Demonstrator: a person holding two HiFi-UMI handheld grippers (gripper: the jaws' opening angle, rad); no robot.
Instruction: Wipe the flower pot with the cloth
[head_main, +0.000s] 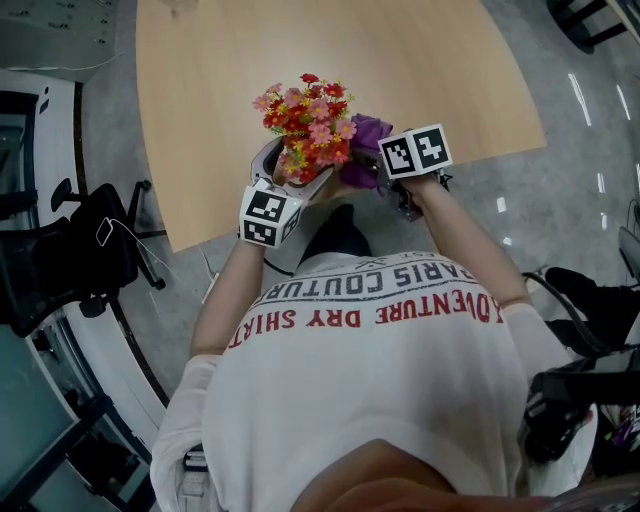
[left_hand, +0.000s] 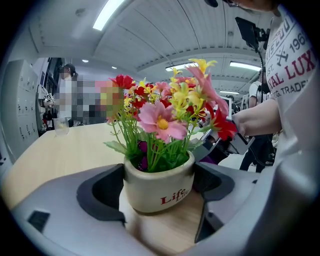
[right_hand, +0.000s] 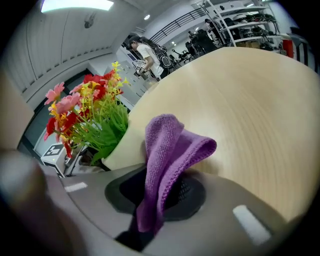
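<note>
Purple microfibre cloth (right_hand: 172, 145) hangs pinched in your right tongs (right_hand: 160, 192), just beside the cream ceramic flower pot (left_hand: 160, 182) that your left tongs (left_hand: 156, 196) clamp on the pale wooden worktop (head_main: 330, 50). Press its fold flat against the pot wall and sweep round, holding the pot steady.

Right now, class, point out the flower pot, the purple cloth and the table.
flower pot (left_hand: 159, 187): left gripper view, its cream front wall.
purple cloth (right_hand: 170, 145): right gripper view, the folded upper part.
table (right_hand: 250, 110): right gripper view, bare wooden top.
</note>
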